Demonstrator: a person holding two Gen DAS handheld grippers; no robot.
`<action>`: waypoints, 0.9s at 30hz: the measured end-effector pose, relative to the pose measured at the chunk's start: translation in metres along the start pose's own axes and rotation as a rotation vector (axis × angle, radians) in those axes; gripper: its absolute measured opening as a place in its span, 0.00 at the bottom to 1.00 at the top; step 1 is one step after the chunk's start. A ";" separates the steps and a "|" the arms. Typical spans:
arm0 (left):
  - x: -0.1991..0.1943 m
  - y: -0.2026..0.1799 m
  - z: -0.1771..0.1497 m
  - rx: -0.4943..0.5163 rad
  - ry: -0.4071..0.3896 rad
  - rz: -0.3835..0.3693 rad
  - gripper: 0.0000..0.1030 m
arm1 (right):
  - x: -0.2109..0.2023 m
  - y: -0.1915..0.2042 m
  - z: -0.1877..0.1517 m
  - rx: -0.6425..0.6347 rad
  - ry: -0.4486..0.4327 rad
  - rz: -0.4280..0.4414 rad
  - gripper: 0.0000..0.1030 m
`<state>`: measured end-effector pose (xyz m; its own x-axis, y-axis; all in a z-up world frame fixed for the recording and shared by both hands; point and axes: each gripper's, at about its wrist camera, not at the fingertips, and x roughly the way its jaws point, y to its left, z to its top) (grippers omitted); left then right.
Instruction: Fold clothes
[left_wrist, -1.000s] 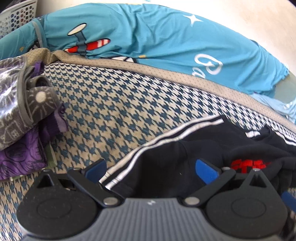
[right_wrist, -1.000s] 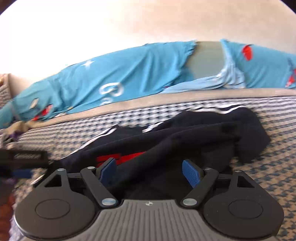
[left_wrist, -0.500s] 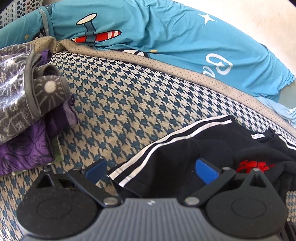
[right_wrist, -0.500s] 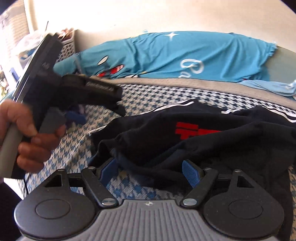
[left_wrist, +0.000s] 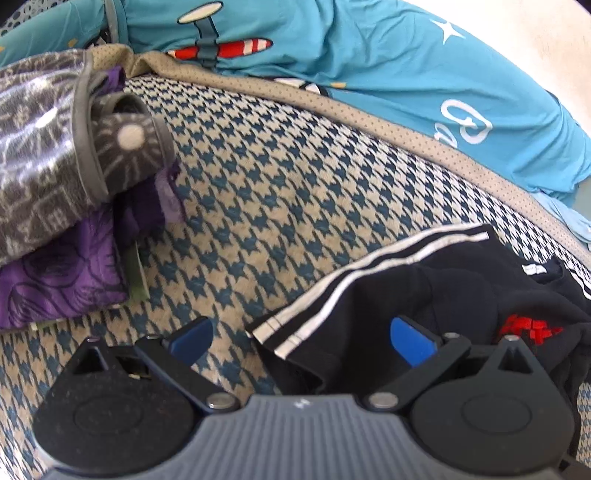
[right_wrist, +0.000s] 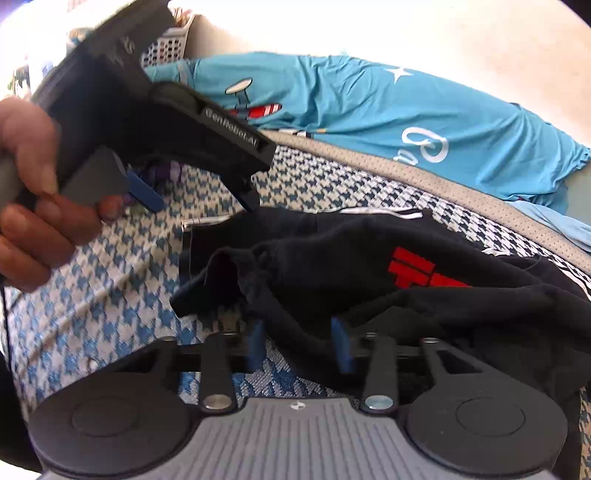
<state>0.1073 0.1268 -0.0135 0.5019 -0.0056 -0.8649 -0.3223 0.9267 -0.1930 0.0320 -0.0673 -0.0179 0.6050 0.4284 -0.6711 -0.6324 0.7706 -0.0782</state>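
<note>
The black garment (right_wrist: 388, 280) lies crumpled on the houndstooth bed cover (left_wrist: 280, 192), a soft, light, limp knit that will sag and bunch wherever it is not supported, so it is best taken at a firm edge: the white-striped hem (left_wrist: 332, 291) or a corner of the dark cuff, rather than the loose middle with the red print (right_wrist: 421, 271). The left gripper (left_wrist: 301, 338) hovers with its blue pads spread wide, the striped hem lying between them and a little toward the right pad, not pinched. The right gripper (right_wrist: 297, 345) has its pads drawn partway together with a fold of the black cloth draped across the gap; whether they actually bite the fabric I cannot tell (the fold hides the contact). From the right wrist view the left gripper sits above the garment's far corner, held in a bare hand (right_wrist: 33, 195). A folded stack of grey and purple clothes (left_wrist: 70, 206) rests well to the left, and a turquoise printed shirt (left_wrist: 388, 85) lies along the far edge of the bed.
</note>
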 end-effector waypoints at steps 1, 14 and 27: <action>0.000 -0.001 -0.001 -0.001 0.007 -0.004 1.00 | 0.002 0.001 0.000 -0.004 0.005 0.000 0.16; -0.027 -0.008 0.003 0.070 -0.170 0.132 1.00 | -0.005 -0.025 0.017 0.349 -0.081 0.243 0.07; -0.038 -0.018 0.003 0.100 -0.229 0.129 1.00 | -0.006 -0.022 0.032 0.442 -0.124 0.380 0.33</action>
<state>0.0960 0.1117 0.0242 0.6342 0.1893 -0.7496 -0.3202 0.9468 -0.0319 0.0576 -0.0717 0.0113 0.4445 0.7444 -0.4983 -0.5706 0.6641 0.4831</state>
